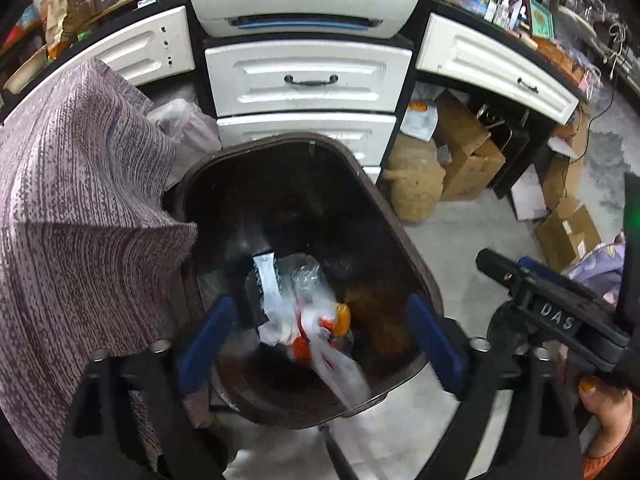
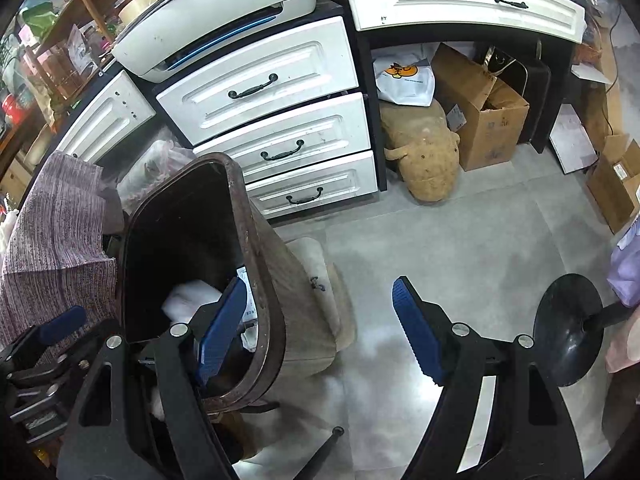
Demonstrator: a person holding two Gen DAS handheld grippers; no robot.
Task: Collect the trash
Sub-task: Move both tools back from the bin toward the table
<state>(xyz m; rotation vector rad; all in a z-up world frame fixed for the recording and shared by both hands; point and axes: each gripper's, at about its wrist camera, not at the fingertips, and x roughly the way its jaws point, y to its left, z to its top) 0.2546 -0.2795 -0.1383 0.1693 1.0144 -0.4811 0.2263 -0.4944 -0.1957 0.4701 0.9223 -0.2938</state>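
The left claw (image 1: 320, 344) stands wide and empty over the brown bin (image 1: 400, 216) at frame centre, plastic wrapper (image 1: 340, 368) blurred below it, while the right claw (image 2: 320, 332), parted and empty, should keep clear of the rim.

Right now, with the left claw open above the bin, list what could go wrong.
1. The plastic wrapper looks blurred near the trash bin front rim; it might slip outside.
2. The striped cloth drapes over the bin's edge and could snag the left claw.
3. The right claw straddles the bin wall and may knock it.
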